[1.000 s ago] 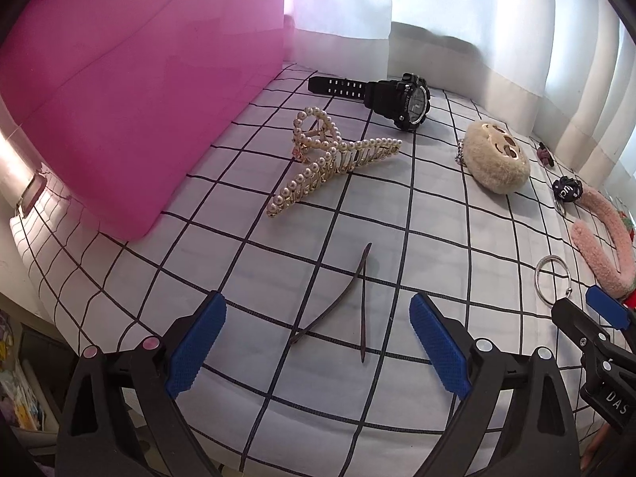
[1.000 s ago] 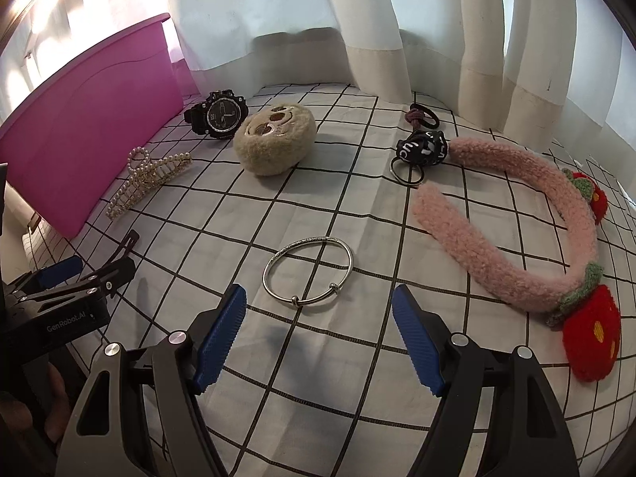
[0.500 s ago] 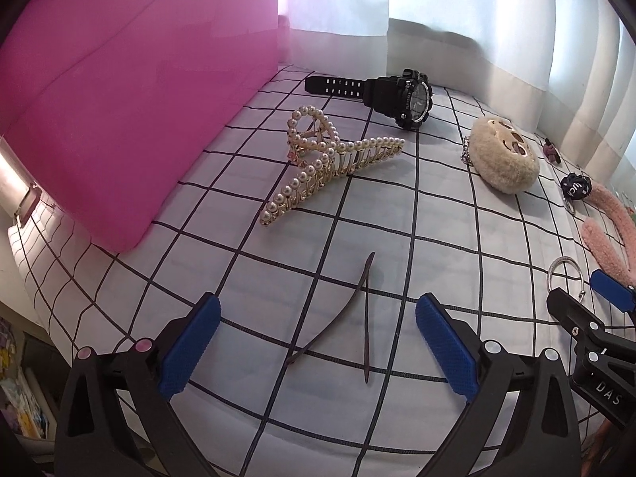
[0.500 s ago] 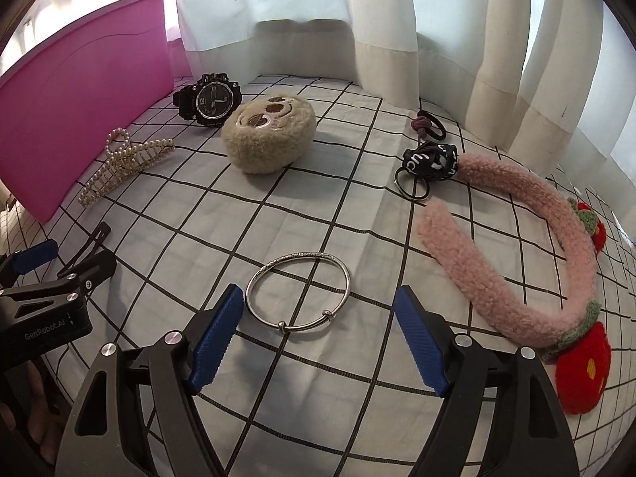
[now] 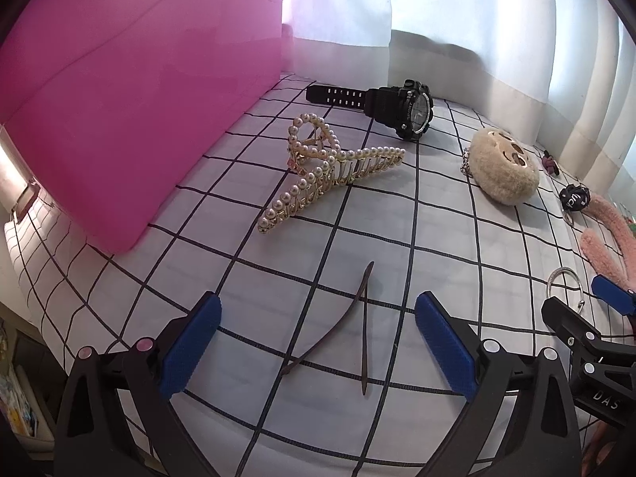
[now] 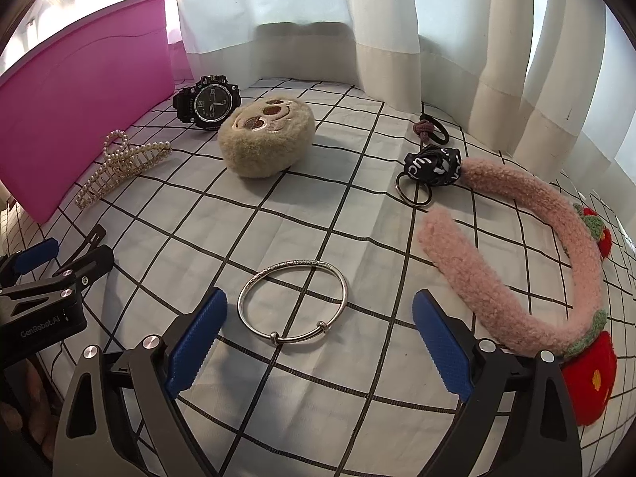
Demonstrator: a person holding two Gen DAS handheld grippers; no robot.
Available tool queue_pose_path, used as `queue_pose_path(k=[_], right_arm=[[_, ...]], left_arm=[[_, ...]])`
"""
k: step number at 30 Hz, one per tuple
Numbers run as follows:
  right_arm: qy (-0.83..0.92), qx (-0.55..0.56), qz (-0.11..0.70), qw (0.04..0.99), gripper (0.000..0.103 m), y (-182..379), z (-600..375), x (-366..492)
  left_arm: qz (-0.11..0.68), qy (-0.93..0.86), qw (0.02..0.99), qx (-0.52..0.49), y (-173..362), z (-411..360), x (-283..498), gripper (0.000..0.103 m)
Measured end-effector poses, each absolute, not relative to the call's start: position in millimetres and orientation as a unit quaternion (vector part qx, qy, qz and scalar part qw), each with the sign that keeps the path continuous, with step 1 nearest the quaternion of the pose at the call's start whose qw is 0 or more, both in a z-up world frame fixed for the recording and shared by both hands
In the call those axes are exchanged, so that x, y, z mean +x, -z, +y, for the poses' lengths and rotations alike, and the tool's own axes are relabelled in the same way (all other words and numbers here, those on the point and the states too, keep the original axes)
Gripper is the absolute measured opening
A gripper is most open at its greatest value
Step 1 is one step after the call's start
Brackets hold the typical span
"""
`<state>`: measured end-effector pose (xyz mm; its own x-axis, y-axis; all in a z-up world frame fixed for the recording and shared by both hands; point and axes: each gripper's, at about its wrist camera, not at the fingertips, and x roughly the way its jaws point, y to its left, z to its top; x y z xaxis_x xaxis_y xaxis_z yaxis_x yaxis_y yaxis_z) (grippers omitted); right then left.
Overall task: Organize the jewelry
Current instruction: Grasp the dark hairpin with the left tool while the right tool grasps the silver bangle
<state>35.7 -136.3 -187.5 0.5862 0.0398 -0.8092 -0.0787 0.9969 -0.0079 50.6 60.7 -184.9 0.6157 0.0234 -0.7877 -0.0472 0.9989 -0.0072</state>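
Right gripper [image 6: 318, 342] opening over bangle [image 6: 293, 302], hairpin [image 5: 342, 326] under left gripper [image 5: 316, 348]

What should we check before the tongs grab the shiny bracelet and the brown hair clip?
1. Right tongs empty, jaws opening: ok.
2. Silver bracelet lies flat between the right tongs' blue pads, untouched: ok.
3. Left tongs open and empty: ok.
4. Brown hair clip lies between the left tongs' pads, not touched: ok.
5. Pink box has room inside: cannot tell, inside hidden.
6. Pink headband clear of the bracelet: ok.
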Motion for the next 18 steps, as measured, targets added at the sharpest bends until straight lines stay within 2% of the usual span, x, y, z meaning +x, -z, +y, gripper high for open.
queue_pose_path(k=[1,3,4,5,6,8,9,10,11,18], right_arm=[[-0.038,-0.025,0.452,0.891,0.082,187,-135,34],[-0.045,-0.036,0.445,0.894,0.062,184,-130,31],[-0.048,-0.04,0.443,0.895,0.056,183,-128,30],[-0.049,-0.042,0.443,0.894,0.053,182,-126,30],[-0.048,-0.04,0.442,0.895,0.053,182,-126,31],[-0.05,-0.034,0.44,0.896,0.053,182,-128,31],[-0.05,-0.034,0.44,0.896,0.053,182,-128,31],[-0.051,-0.032,0.44,0.896,0.053,182,-129,31],[-0.051,-0.029,0.44,0.896,0.053,181,-129,31],[-0.054,-0.019,0.436,0.898,0.053,180,-133,28]], left_arm=[[0.437,-0.018,0.899,-0.013,184,60,50,0.092],[0.434,-0.014,0.901,-0.012,184,58,47,0.086],[0.431,-0.012,0.902,-0.01,183,56,45,0.079],[0.429,-0.008,0.903,-0.008,182,55,44,0.07],[0.427,-0.004,0.904,-0.006,181,53,43,0.066],[0.423,0.006,0.906,-0.001,178,48,40,0.041],[0.421,0.01,0.907,0.003,177,45,38,0.032],[0.42,0.012,0.907,0.009,177,43,38,0.015],[0.421,0.012,0.907,0.013,176,41,38,0.011],[0.426,0.015,0.904,-0.006,174,45,37,0.01]])
